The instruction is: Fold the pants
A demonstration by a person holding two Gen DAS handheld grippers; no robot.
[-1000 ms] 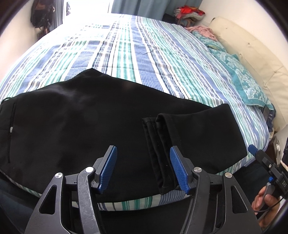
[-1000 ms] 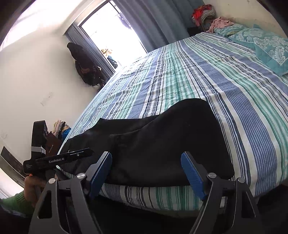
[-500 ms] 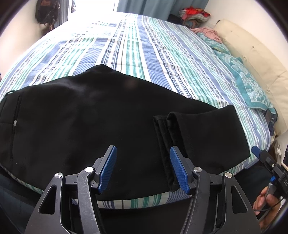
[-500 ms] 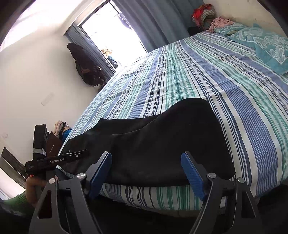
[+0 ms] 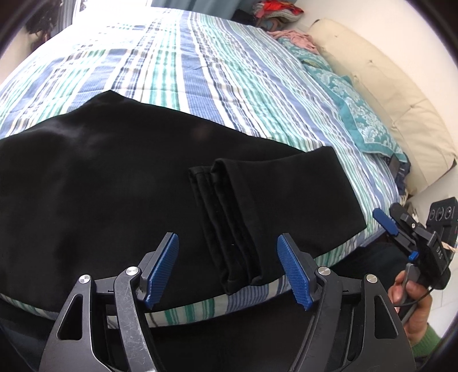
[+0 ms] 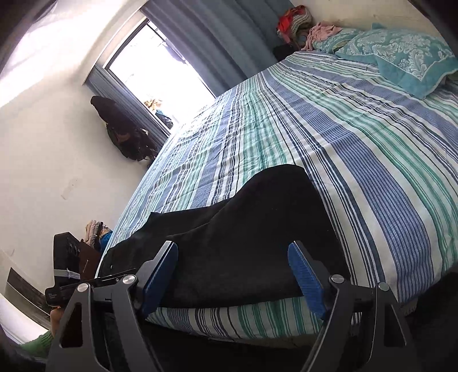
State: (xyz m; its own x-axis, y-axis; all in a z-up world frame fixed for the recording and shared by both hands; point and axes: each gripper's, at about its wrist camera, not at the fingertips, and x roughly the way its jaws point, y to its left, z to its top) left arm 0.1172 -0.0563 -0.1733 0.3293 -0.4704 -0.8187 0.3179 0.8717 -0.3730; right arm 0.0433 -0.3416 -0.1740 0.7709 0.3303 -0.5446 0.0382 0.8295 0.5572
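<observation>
The left gripper stands wide open with nothing between its two blue pads, poised over the near edge of the bed. The right gripper is likewise spread wide and empty, and it also shows at 3 o'clock in the left wrist view, held in a hand with a green cuff.

The letters "DAS" can be read on that gripper's black body; small white writing on the left gripper's side, seen at 8 o'clock in the right wrist view, is too small to make out.

One pair of black pants lies flat along the bed's near edge, on a blue, green and white striped cover. Its leg ends are folded back on top, the two hems stacked side by side toward 6 o'clock. The left part of the pants is cut off by the picture's edge. One teal patterned pillow sits at 1 o'clock, with a heap of clothes beyond it.
</observation>
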